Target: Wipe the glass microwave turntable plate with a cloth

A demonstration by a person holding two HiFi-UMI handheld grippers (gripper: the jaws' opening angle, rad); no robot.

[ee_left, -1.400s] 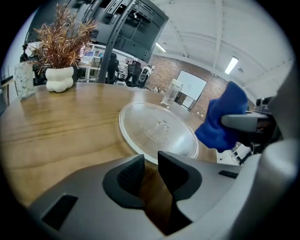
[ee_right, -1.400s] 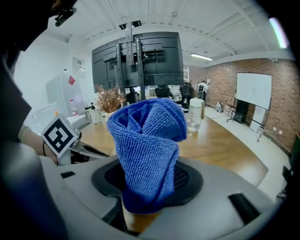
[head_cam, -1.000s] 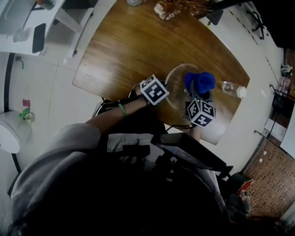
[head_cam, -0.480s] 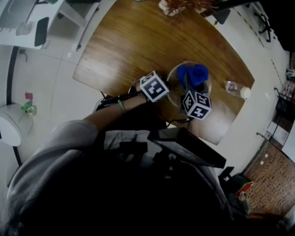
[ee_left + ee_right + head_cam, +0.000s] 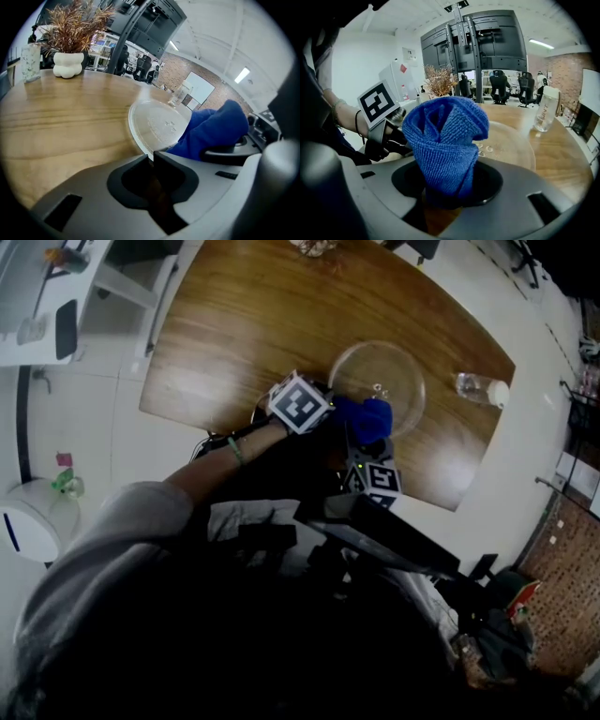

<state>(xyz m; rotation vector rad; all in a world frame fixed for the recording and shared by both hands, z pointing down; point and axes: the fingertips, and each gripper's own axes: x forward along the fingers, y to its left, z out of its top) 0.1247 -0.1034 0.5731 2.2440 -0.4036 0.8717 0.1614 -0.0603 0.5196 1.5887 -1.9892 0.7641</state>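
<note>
The clear glass turntable plate (image 5: 380,379) lies on the wooden table (image 5: 244,324). My left gripper (image 5: 152,157) is at the plate's near-left rim (image 5: 143,143), jaws shut on that edge. My right gripper (image 5: 446,190) is shut on a bunched blue cloth (image 5: 445,140). In the head view the cloth (image 5: 366,418) sits at the plate's near edge, right beside the left gripper's marker cube (image 5: 300,401). The plate (image 5: 508,145) lies just beyond the cloth, with a few drops or marks near its middle.
A clear water bottle (image 5: 483,390) lies on the table to the right of the plate. A white vase of dried plants (image 5: 68,63) and a glass jar (image 5: 30,61) stand at the table's far side. The table's near edge runs just under both grippers.
The right gripper has drawn the blue cloth from the middle of the plate back to its near edge, toward the person. The left gripper stays at the plate's rim.
</note>
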